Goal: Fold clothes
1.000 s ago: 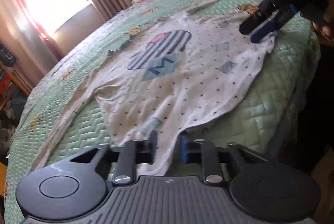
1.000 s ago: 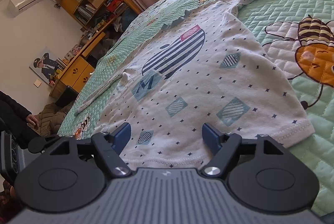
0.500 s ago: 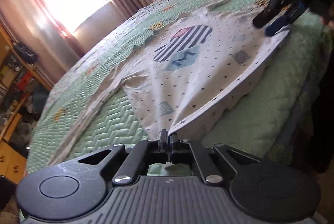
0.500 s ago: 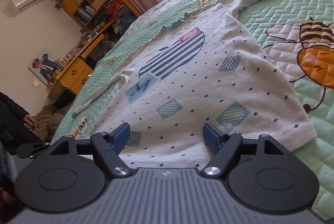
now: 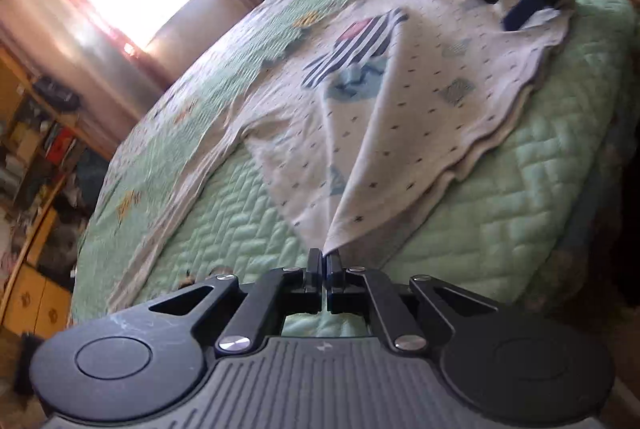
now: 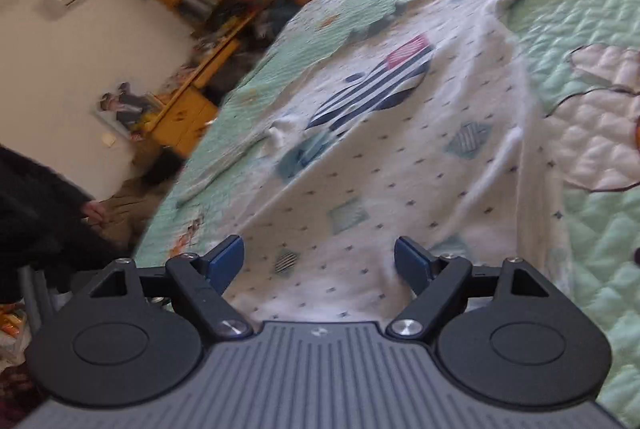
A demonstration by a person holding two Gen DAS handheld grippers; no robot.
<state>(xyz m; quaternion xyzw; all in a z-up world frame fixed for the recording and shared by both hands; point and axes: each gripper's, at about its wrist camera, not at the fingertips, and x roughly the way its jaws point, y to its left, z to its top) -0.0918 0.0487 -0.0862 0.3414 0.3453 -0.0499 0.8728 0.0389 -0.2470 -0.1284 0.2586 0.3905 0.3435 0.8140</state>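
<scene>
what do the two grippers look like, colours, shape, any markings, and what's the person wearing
Both are matte black. The left gripper and right gripper each have a ribbed grey plate with a small pale logo, two round black discs, angled link arms with silver screws and triangular cut-outs. The right gripper's finger pads are blue; the left's are barely visible. A dark sleeve shows at the left edge.

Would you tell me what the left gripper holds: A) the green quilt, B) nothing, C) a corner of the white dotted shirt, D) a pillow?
C: the left gripper has its jaws shut on a corner of the white dotted shirt, pulling it into a taut ridge.
</scene>
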